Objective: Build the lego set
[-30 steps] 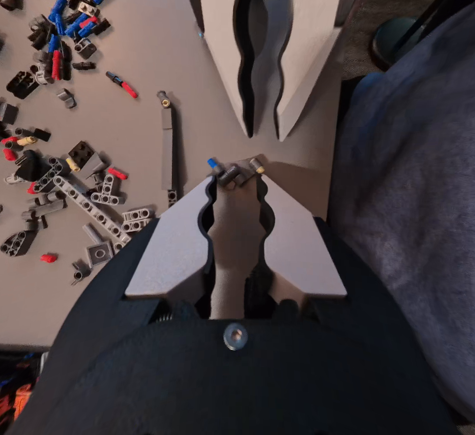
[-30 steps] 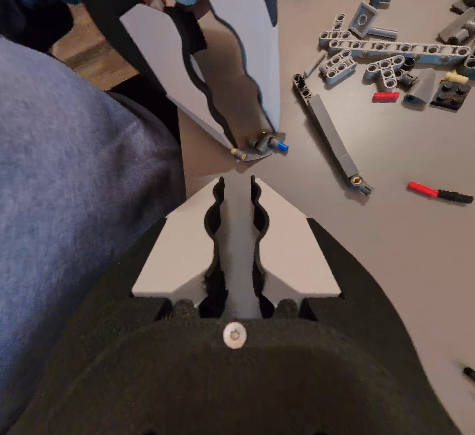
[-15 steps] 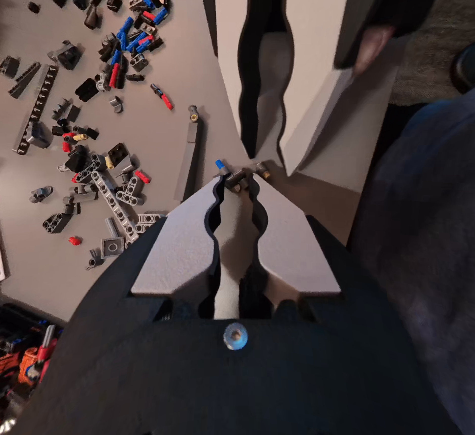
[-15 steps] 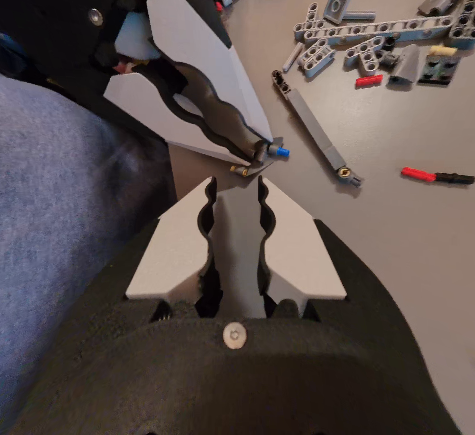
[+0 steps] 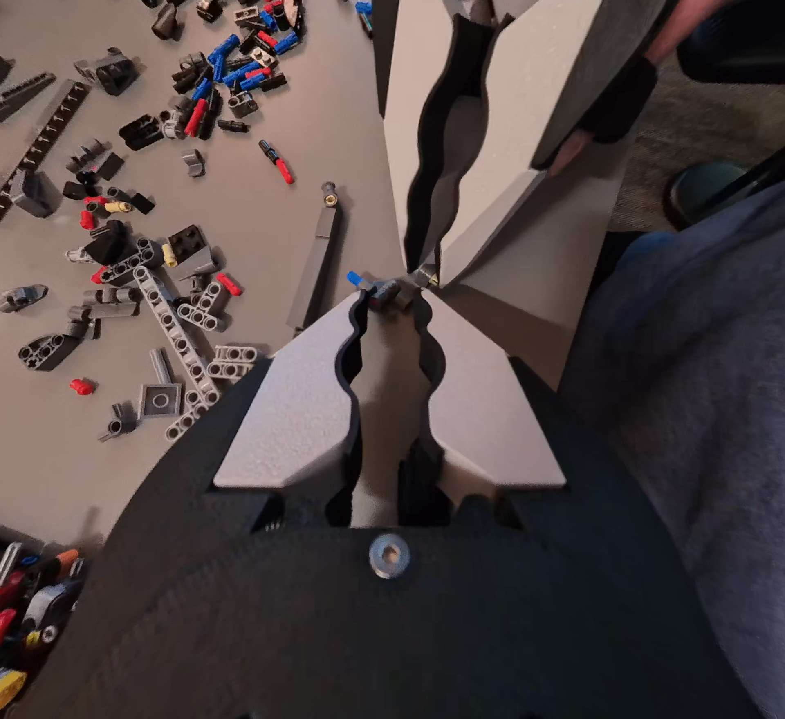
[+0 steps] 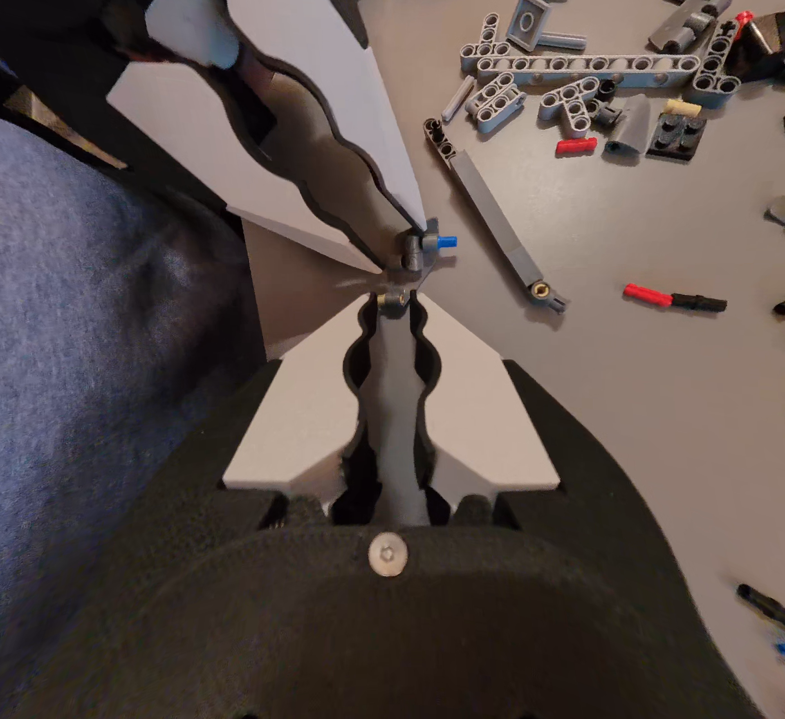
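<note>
Near the table's [image 6: 594,401] front edge, both grippers meet tip to tip on one small grey connector assembly [image 5: 388,291] (a blue pin [image 6: 446,241] juts sideways) — the left gripper [image 5: 393,299] pinches one end, the right gripper [image 6: 393,301] the tan-pinned end; loose Lego pieces [image 5: 178,316] lie well apart.

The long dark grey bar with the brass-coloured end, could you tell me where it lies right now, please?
The long dark grey bar lies flat on the table, right of the two meeting grippers in the right wrist view, between them and the red-and-black pin.
</note>
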